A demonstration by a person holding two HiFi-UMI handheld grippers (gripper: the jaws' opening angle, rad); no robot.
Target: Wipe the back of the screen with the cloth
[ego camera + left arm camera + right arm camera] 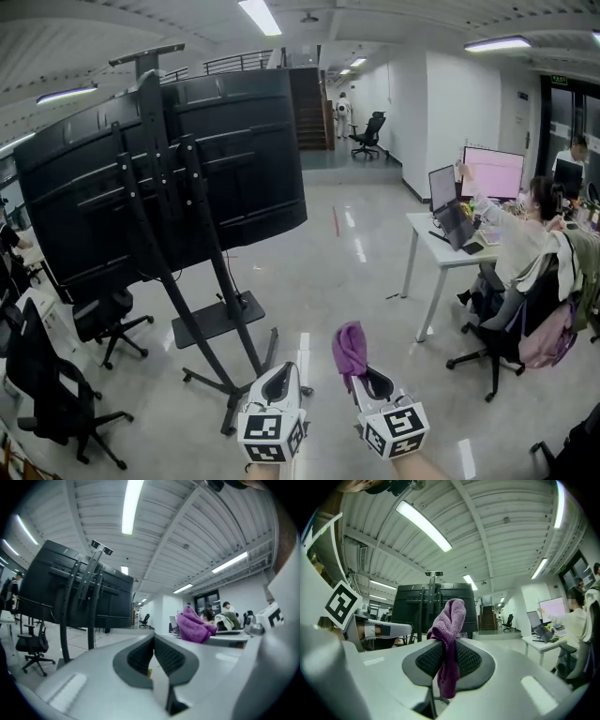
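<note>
At far left, black wheeled office chairs (49,398) are standing on the glossy grey floor. Beside them, the large black curved screen (234,150) on its black wheeled stand (202,309) is showing me its back, crossed by upright mounting bars. I am holding my left grey-and-white tongs (281,375) low in front of the stand's base, their ribbed jaws pressed together with nothing between them. My right grey-and-white tongs (367,382) are clamping the purple terry cloth (350,349), which is bunching up above the jaws and hanging below them, well apart from the screen. Each tool's cube is carrying black-and-white square markers. At right, a white desk (427,225) is bearing an open laptop (450,214) and a pink-lit monitor (494,171), with a seated person (520,246) reaching toward them.
</note>
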